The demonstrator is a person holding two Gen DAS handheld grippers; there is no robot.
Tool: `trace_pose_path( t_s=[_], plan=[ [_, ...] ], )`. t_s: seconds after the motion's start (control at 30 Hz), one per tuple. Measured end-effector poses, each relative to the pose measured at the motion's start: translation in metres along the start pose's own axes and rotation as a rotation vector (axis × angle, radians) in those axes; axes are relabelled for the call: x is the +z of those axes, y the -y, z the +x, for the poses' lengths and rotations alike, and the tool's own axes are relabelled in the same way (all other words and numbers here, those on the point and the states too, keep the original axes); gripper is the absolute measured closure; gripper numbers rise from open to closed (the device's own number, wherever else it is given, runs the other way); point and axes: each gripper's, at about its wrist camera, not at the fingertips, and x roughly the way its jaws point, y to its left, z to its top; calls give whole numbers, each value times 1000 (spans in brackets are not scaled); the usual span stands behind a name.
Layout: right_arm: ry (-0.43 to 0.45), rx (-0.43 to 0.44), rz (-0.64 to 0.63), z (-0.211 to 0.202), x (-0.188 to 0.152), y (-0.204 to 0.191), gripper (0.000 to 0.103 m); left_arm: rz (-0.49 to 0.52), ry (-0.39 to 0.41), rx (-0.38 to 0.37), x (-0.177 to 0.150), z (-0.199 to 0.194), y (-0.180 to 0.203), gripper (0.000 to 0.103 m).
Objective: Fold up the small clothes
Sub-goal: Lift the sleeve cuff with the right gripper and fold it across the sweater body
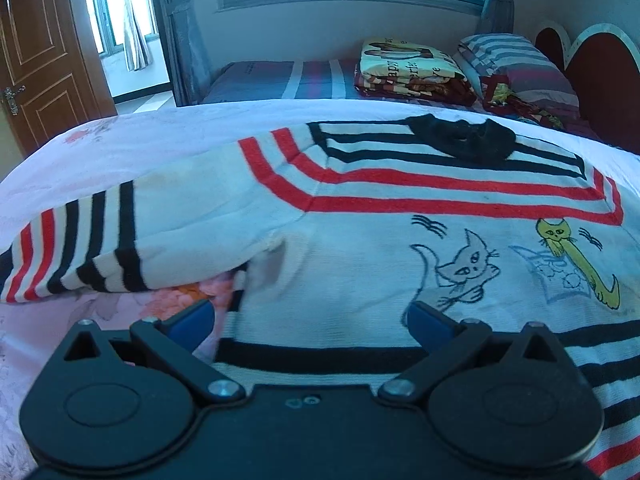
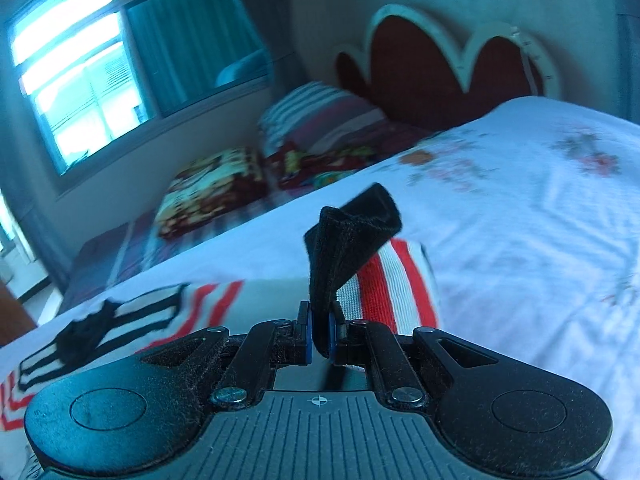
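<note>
Across the bed (image 1: 120, 136), covered by a pale floral sheet, a small knitted sweater (image 1: 360, 220) lies spread flat, white with red and black stripes, a black ribbed collar (image 1: 464, 138) and outline cat drawings on the chest. One striped sleeve (image 1: 80, 248) extends toward the left of the left wrist view, its cuff (image 1: 24, 272) banded. Left gripper (image 1: 310, 318): jaws wide apart, blue pads low over the hem area, gripping nothing. Right gripper (image 2: 319, 334): jaws narrow, pinching the black ribbed cuff (image 2: 352, 236) of the other sleeve (image 2: 384, 292), raised off the sheet.
</note>
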Motion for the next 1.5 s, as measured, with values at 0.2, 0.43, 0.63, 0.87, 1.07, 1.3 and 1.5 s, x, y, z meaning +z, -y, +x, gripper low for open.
trace_pose_path(
  t_s=[0.2,0.43,0.63,0.87,1.07,1.3,1.5],
  plan=[
    [-51,80,-25,18,-24,-49,96,-22,-8,11,-2,0,-26,1],
    [-118,168,-72,36,-57,-106,96,-93,-23,-1,-4,2,-59,1],
    [-174,260,-127,50,-84,-158,96,-104,-7,3,-4,0,-75,1],
    [-235,330,-276,63,-123,-207,95,-136,9,-1,0,-2,-83,1],
    [-171,400,-293,43,-133,-207,56,-131,43,-135,9,-10,-69,6],
    [-154,346,-130,17,-116,-147,56,-172,-15,-492,30,13,5,63],
    [-146,289,-100,-3,-103,-102,56,-219,-94,-613,38,44,73,63]
  ],
)
